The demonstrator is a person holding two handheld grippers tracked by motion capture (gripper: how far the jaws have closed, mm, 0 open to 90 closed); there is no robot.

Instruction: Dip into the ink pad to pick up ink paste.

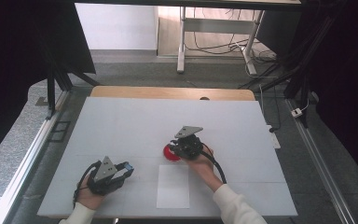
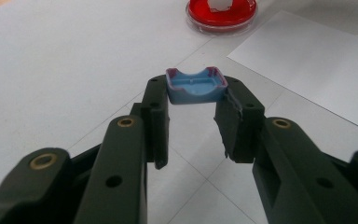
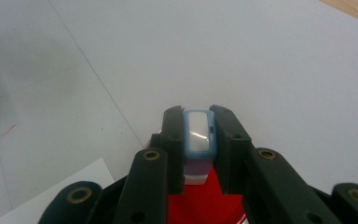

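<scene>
Nearest the camera, the left gripper (image 1: 127, 169) sits at the near left of the table (image 1: 121, 121), clamped on a little blue tray (image 2: 195, 87). Right gripper (image 1: 176, 145) is clamped on a blue-and-white block (image 3: 197, 135) above the red dish (image 1: 170, 154), just beyond the white paper sheet (image 1: 173, 186)

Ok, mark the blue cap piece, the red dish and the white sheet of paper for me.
blue cap piece (image 2: 195, 88): left gripper view, its hollow inner face.
red dish (image 2: 222, 14): left gripper view, red floor near the rim.
white sheet of paper (image 1: 173, 186): high view, its middle.
</scene>
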